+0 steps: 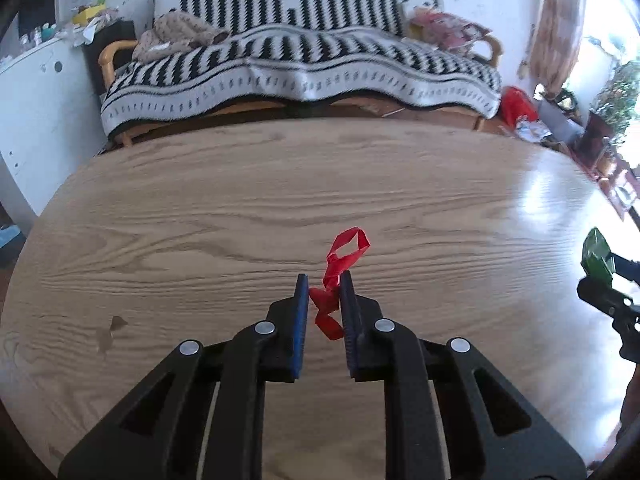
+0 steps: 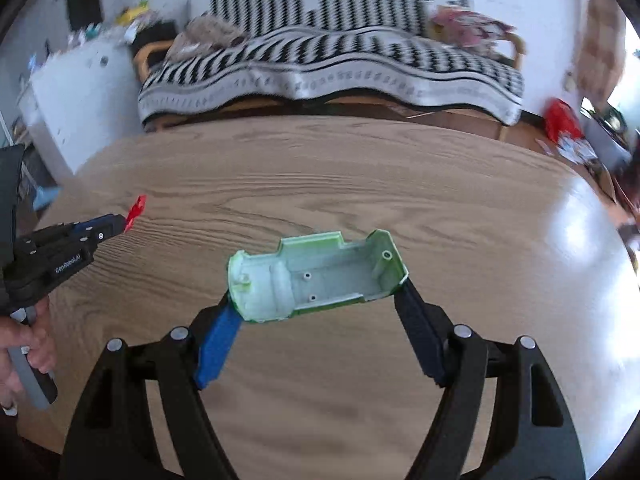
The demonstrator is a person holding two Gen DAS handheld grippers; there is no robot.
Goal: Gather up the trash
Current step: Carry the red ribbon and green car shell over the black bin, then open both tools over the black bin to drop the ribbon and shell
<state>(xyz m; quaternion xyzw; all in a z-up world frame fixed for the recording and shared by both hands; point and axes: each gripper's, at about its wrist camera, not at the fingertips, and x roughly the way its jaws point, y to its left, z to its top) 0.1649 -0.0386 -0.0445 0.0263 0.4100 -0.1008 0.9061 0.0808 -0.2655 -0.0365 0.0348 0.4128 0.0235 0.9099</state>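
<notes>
A twisted red plastic strip (image 1: pixel 346 246) hangs between the blue pads of my left gripper (image 1: pixel 324 280), which is shut on it just above the wooden table (image 1: pixel 200 200). The strip's loop sticks out past the fingertips. My right gripper (image 2: pixel 318 292) holds a green plastic toy car shell (image 2: pixel 320 276), hollow side up, its jaws standing wide and pressing on both ends. In the right wrist view the left gripper (image 2: pixel 116 224) is at the left with the red strip (image 2: pixel 136 208) at its tip, held by a hand (image 2: pixel 24 344). The green shell (image 1: pixel 596 256) shows at the left wrist view's right edge.
Beyond the table's far edge stands a sofa under a black-and-white striped blanket (image 1: pixel 300 72). A white cabinet (image 1: pixel 36 112) with clutter on top is at the left. A red bag (image 1: pixel 518 106) and other clutter lie on the floor at the right.
</notes>
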